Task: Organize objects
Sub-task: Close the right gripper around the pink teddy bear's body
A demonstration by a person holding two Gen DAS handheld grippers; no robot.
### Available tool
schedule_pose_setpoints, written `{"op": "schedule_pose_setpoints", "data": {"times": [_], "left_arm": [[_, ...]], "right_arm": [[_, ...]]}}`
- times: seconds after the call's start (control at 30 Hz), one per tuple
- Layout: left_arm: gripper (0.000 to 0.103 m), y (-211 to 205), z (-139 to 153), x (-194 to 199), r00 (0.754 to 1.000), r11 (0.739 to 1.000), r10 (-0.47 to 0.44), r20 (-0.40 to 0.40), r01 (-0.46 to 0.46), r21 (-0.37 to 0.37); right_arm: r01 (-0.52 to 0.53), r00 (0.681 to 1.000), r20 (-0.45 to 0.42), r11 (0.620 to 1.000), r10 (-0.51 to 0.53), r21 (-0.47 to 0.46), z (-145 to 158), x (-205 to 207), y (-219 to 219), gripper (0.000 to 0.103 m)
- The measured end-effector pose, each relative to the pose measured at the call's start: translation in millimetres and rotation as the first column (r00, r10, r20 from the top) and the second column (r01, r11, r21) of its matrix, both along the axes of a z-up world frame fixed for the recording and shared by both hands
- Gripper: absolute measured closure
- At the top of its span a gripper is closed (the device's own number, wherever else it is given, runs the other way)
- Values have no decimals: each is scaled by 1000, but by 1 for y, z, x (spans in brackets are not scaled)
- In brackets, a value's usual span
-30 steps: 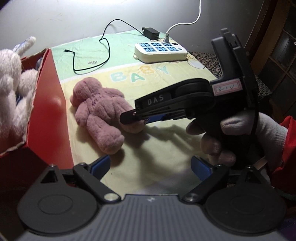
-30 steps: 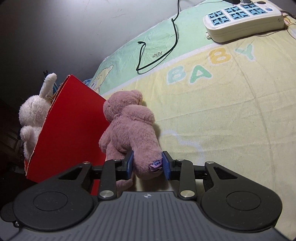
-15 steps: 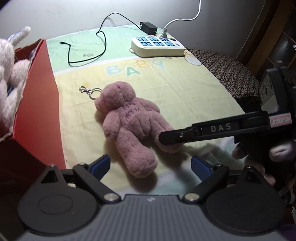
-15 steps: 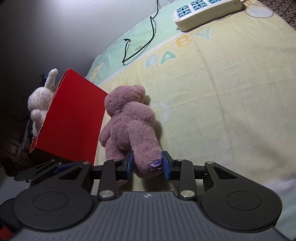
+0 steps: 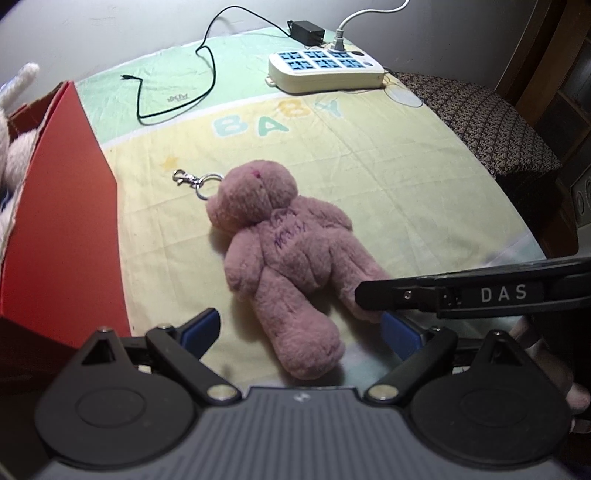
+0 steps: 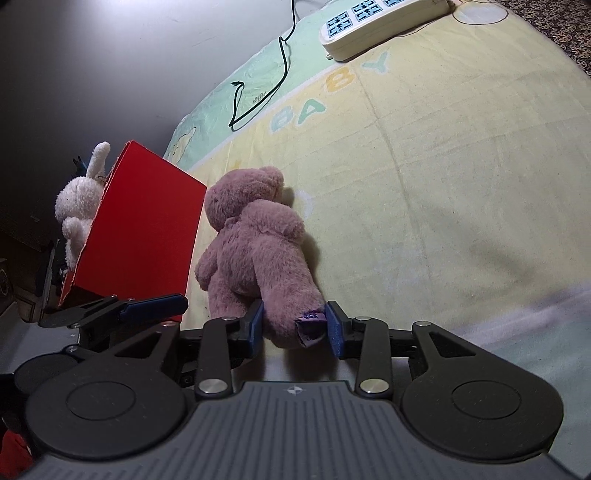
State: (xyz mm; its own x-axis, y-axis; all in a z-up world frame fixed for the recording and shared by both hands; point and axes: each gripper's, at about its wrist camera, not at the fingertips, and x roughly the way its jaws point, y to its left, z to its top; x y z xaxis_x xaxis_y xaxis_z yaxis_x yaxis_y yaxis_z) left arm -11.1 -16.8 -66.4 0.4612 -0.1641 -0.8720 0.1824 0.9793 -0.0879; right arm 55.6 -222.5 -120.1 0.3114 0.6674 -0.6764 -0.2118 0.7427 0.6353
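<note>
A pink plush bear (image 5: pixel 284 258) lies flat on the yellow baby blanket (image 5: pixel 388 166), its head toward a metal keyring (image 5: pixel 195 181). My right gripper (image 6: pixel 294 326) is shut on one leg of the bear (image 6: pixel 258 254), beside its purple tag (image 6: pixel 310 321). In the left wrist view, the right gripper (image 5: pixel 369 295) comes in from the right onto that leg. My left gripper (image 5: pixel 300 332) stands wide open, and the bear's other leg lies between its fingers without touching them. A red box (image 5: pixel 62 221) holding a white plush rabbit (image 6: pixel 79 199) stands left of the bear.
A white power strip (image 5: pixel 325 70) with a black adapter (image 5: pixel 306 27) and a loose black cable (image 5: pixel 177 107) lies at the blanket's far end. A dark patterned cloth (image 5: pixel 480 122) and wooden furniture border the right side. The red box (image 6: pixel 144 229) rises close to the bear's left.
The bear has been dragged by its leg away from the red box toward the near edge, which uncovers its keyring. The right gripper moved right and lower; the left gripper stayed open.
</note>
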Motion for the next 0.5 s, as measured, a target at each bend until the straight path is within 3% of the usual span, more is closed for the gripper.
{"op": "schedule_pose_setpoints", "data": {"times": [0.5], "left_arm": [[9, 1, -12, 20, 997, 999, 41, -70, -38, 34]], "right_arm": [[20, 1000, 12, 998, -21, 66, 4, 25, -2, 57]]}}
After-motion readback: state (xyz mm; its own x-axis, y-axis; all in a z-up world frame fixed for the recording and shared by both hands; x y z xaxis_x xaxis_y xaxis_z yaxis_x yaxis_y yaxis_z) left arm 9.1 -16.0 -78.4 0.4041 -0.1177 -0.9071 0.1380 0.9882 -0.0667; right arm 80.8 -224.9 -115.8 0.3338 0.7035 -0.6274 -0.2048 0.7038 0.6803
